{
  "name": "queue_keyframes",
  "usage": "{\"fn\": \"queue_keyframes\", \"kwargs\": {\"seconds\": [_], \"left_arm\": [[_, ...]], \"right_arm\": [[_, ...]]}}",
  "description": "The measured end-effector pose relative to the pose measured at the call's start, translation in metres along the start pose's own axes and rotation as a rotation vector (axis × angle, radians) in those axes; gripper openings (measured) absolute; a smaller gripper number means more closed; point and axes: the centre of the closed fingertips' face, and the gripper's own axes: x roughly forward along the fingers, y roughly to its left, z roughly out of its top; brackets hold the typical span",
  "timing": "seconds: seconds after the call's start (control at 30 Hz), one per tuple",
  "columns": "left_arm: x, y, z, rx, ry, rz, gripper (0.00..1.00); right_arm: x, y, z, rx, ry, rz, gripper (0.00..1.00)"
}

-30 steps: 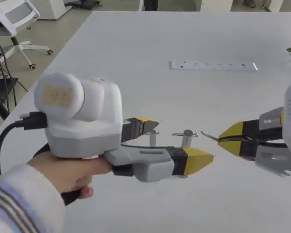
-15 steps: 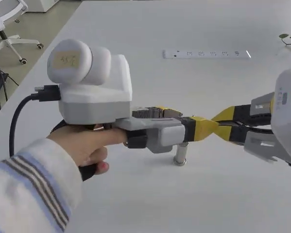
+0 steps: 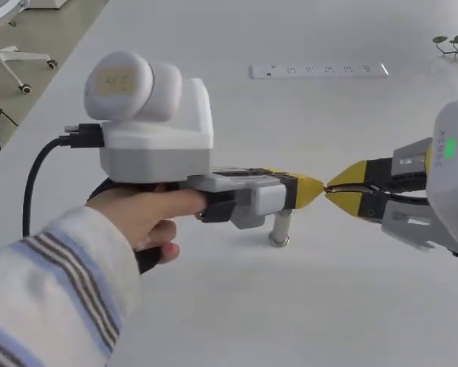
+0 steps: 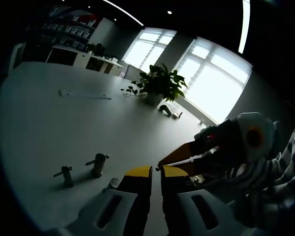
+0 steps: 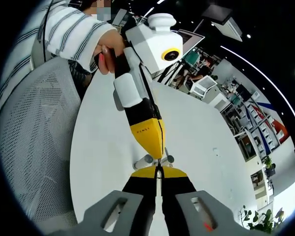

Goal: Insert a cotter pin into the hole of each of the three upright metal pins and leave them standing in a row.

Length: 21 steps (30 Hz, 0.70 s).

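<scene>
My left gripper (image 3: 314,189) and right gripper (image 3: 332,189) meet tip to tip above the white table. A thin cotter pin (image 5: 158,164) bridges their yellow tips, and both look shut on it. One upright metal pin (image 3: 280,227) stands on the table just below the left gripper's body. In the left gripper view, two upright pins (image 4: 67,175) (image 4: 99,164) each carry a cotter pin through the top. A third pin (image 4: 113,183) stands half hidden behind my left gripper (image 4: 156,171). The right gripper view has two of the pins (image 5: 146,160) (image 5: 169,159) just beyond my right gripper (image 5: 158,172).
A white power strip (image 3: 318,70) lies at the far side of the table. A potted plant (image 3: 456,40) is at the far right corner. An office chair (image 3: 7,30) stands on the floor off the left edge.
The left gripper has lifted away from the pins and moved right until its tips touch the right gripper's tips. The right gripper kept the cotter pin. The head camera has shifted.
</scene>
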Motion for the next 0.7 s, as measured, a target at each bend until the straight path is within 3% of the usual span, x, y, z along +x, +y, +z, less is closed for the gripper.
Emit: {"fn": "queue_keyframes", "kwargs": {"seconds": [0.33,0.43,0.5,0.53,0.7], "left_arm": [[0.002,-0.004,-0.002,-0.02,0.02,-0.023,0.0],[0.0,-0.006,-0.007,-0.005,0.065,-0.038,0.0],[-0.002,-0.005,-0.014,0.049,0.115,-0.035,0.0],[0.0,-0.003,-0.01,0.041,0.09,-0.011,0.0],[0.0,-0.009,-0.006,0.016,0.052,-0.044,0.0]], "right_arm": [[-0.001,0.001,-0.001,-0.007,0.004,-0.002,0.0],[-0.002,0.001,-0.001,-0.015,0.001,0.001,0.0],[-0.002,0.003,0.0,-0.02,-0.004,0.007,0.0],[-0.002,0.004,0.0,-0.02,-0.007,0.012,0.0],[-0.005,-0.001,-0.001,-0.004,-0.007,-0.004,0.0]]}}
